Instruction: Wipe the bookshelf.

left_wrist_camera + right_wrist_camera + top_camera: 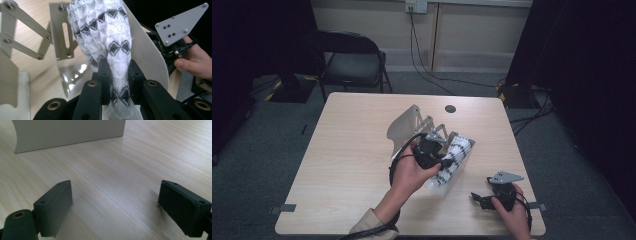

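Note:
A white knitted sock with black diamond bands point(105, 37) is drawn over one curved white panel point(150, 55) of a metal scissor-frame stand point(412, 125) at the table's middle. My left gripper point(117, 75) is shut on the sock's lower part, which is bunched between its black pads. From above, the left gripper point(432, 152) sits against the sock point(457, 152) on the stand's right panel. My right gripper point(479, 200) rests near the table's front right edge; in its own view the right gripper point(115, 207) stands open over bare wood with nothing between its pads.
The wooden table point(352, 160) has a round cable hole point(450, 108) at its far side. A black folding chair point(354, 62) stands beyond the table. The stand's other white panel point(67, 132) lies ahead of the right gripper.

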Demonstrator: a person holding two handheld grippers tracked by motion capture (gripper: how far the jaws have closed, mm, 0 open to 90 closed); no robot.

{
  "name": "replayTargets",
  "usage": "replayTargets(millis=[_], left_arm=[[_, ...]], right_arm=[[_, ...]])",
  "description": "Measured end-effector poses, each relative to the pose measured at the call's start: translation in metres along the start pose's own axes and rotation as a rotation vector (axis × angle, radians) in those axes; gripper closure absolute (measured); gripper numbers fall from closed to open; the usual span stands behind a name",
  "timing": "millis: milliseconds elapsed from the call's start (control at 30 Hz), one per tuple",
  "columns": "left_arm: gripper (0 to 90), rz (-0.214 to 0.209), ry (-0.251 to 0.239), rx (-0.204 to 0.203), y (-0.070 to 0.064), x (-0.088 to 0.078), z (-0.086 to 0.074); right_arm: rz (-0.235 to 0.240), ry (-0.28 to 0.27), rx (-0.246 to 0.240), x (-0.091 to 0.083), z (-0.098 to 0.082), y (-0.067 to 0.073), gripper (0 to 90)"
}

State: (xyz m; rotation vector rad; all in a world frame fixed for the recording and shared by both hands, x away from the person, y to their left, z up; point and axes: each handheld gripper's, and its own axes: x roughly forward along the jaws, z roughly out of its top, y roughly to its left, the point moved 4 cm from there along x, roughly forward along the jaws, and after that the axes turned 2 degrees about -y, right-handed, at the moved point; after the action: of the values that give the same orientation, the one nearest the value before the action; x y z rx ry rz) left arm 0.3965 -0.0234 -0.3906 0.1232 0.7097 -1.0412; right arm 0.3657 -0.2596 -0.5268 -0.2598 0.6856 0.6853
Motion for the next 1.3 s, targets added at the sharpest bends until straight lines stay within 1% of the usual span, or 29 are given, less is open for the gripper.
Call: replayTargets(millis=[33, 67, 233, 400, 467, 567, 800, 833, 900, 933, 967, 1000, 1067, 1100, 1133, 1267, 1300], left_arm=[[76.9, 0.003, -0.003, 0.004, -0.001, 0.002, -0.001], [76.9, 0.005, 0.009, 0.007, -0.001, 0.004, -0.003], [76.9, 0.002, 0.019, -0.011, 0.000, 0.015, -0.013], [76.9, -0.003, 0.053, -0.034, 0.005, 0.028, -0.029], [76.9, 0.000, 0.055, -0.046, 0.006, 0.033, -0.036], [76.9, 0.003, 0.082, -0.052, 0.008, 0.042, -0.047], [76.8, 0.019, 0.126, -0.046, 0.012, 0.056, -0.067], [76.9, 0.020, 0.126, -0.055, 0.012, 0.058, -0.070], [76.9, 0.027, 0.148, -0.045, 0.013, 0.062, -0.076], [76.9, 0.029, 0.152, -0.052, 0.013, 0.063, -0.078], [76.9, 0.029, 0.162, -0.044, 0.014, 0.065, -0.081], [76.8, 0.031, 0.165, -0.052, 0.013, 0.066, -0.083], [76.9, 0.032, 0.164, -0.055, 0.014, 0.068, -0.087], [76.9, 0.034, 0.173, -0.046, 0.015, 0.068, -0.087], [76.9, 0.035, 0.161, -0.061, 0.014, 0.069, -0.087], [76.9, 0.034, 0.174, -0.053, 0.015, 0.066, -0.086], [76.9, 0.030, 0.170, -0.060, 0.015, 0.064, -0.084]], right_arm=[[0.000, 0.000, 0.000, 0.000, 0.000, 0.000, 11.3], [0.000, 0.000, 0.000, 0.000, 0.000, 0.000, 11.3], [0.000, 0.000, 0.000, 0.000, 0.000, 0.000, 11.3], [0.000, -0.001, -0.001, 0.000, 0.000, 0.000, 11.3], [0.000, 0.000, 0.000, 0.000, 0.000, 0.000, 11.3], [0.000, 0.000, 0.000, 0.000, 0.000, 0.000, 11.3], [0.000, 0.000, 0.000, 0.000, 0.000, 0.000, 11.3], [0.000, 0.000, 0.000, 0.000, 0.000, 0.000, 11.3], [0.000, 0.000, 0.000, 0.000, 0.000, 0.000, 11.3], [0.000, 0.000, 0.000, 0.000, 0.000, 0.000, 11.3], [0.000, 0.000, 0.000, 0.000, 0.000, 0.000, 11.3], [0.000, 0.000, 0.000, 0.000, 0.000, 0.000, 11.3], [0.000, 0.000, 0.000, 0.000, 0.000, 0.000, 11.3], [0.000, -0.001, -0.001, 0.000, 0.000, 0.000, 11.3], [0.000, 0.000, 0.000, 0.000, 0.000, 0.000, 11.3], [0.000, 0.000, 0.000, 0.000, 0.000, 0.000, 11.3], [0.000, 0.000, 0.000, 0.000, 0.000, 0.000, 11.3]])
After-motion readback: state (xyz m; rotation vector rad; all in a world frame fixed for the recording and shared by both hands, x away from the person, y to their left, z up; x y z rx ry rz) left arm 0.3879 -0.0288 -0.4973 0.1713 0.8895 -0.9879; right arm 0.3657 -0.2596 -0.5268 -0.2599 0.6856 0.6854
